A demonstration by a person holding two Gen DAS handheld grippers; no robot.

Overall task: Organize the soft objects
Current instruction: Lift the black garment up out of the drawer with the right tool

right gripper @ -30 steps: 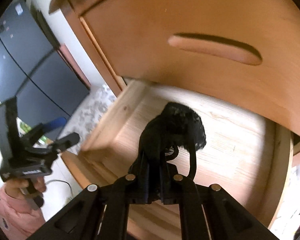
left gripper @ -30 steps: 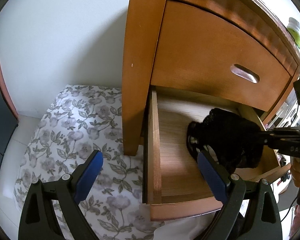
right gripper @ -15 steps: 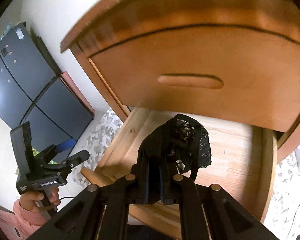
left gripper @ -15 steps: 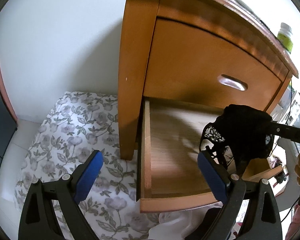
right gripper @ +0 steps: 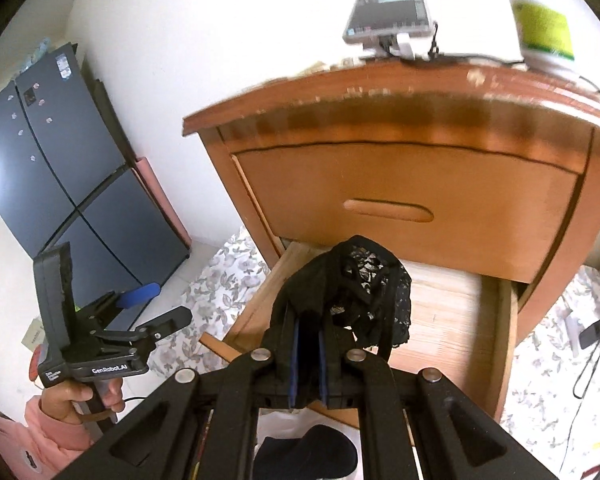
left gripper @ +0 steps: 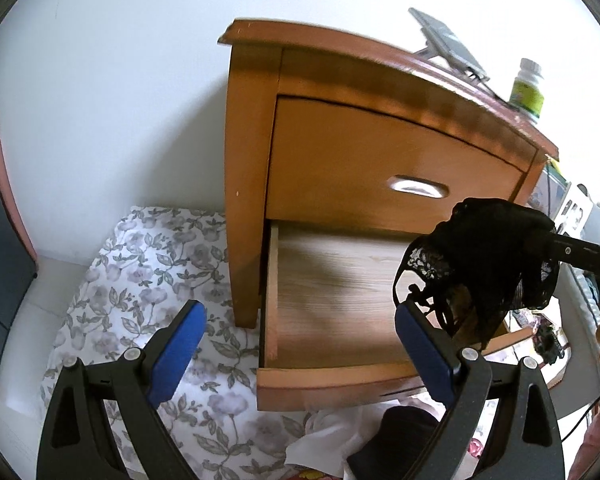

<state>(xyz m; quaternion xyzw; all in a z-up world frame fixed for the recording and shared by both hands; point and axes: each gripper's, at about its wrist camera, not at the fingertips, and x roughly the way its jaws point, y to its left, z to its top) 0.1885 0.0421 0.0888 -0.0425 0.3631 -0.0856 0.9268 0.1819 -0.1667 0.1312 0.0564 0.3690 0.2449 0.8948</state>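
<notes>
1. Lifted out of the open bottom drawer [right gripper: 440, 320] since the earlier frame, the black lace garment [right gripper: 360, 296] now hangs above it, centre frame.
2. Nightstand [left gripper: 340, 140] fills the upper right.
3. Right gripper [right gripper: 308, 344] pinches the garment.
4. Left gripper [left gripper: 300, 344] gapes wide, empty, lower frame.

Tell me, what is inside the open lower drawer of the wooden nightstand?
The open lower drawer shows only bare pale wood. The black lace garment, clamped in the right gripper, hangs above it and hides the right part of the drawer.
</notes>
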